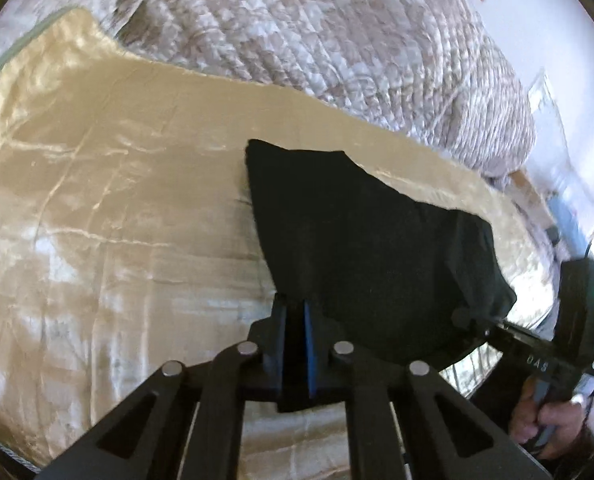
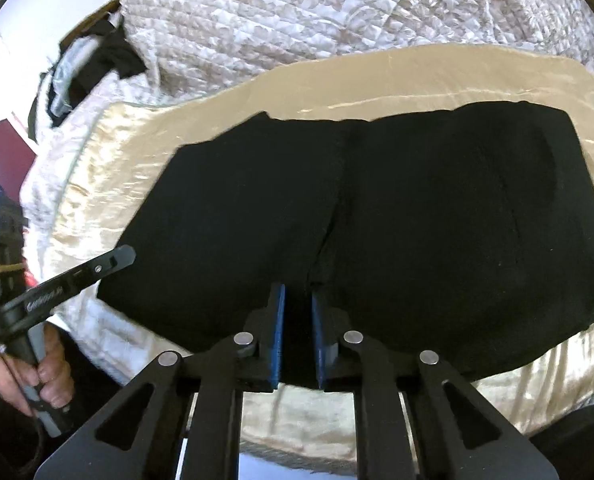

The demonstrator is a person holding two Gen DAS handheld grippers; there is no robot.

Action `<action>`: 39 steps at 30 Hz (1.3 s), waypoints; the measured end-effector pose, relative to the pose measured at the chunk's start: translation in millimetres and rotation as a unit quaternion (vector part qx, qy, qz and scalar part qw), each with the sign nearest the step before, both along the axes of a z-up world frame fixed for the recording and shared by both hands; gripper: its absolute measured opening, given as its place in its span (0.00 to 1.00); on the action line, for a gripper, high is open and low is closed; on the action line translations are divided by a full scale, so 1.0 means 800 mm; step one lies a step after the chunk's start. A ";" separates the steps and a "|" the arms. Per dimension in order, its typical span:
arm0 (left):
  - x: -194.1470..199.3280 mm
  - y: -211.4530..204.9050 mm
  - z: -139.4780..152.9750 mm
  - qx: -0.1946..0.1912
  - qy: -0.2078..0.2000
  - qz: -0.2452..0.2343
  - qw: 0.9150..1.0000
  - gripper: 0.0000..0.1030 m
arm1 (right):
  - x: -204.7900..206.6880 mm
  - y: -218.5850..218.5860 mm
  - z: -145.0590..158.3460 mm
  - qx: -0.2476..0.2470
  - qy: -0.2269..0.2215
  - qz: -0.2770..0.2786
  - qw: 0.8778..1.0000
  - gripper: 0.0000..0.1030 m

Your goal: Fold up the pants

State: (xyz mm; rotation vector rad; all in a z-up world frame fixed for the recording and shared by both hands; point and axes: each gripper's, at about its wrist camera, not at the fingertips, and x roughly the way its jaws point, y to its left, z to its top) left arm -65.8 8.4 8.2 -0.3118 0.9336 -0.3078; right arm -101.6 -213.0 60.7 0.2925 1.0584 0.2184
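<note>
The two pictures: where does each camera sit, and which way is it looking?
Left wrist view: rides on the left tool, looking down along it at the black pants on a shiny beige cloth; the other hand shows at right.
Right wrist view: rides on the right tool, looking down over the pants; a hand holding the left tool shows at left.
Shared: pants, beige cloth, quilted bedcover.

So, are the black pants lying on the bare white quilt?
No, the black pants lie on a shiny beige cloth that is spread over the quilt.
</note>
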 end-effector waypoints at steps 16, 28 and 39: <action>0.004 -0.003 0.018 0.031 -0.016 0.012 0.999 0.15 | 0.009 0.008 0.007 -0.030 -0.008 0.013 0.999 0.12; 0.059 -0.027 0.011 0.063 0.005 -0.012 0.998 0.15 | 0.040 -0.002 0.012 -0.017 -0.011 -0.003 1.000 0.12; 0.125 -0.036 -0.003 0.068 0.018 -0.013 0.997 0.15 | 0.091 -0.007 0.004 -0.025 -0.006 -0.015 1.000 0.12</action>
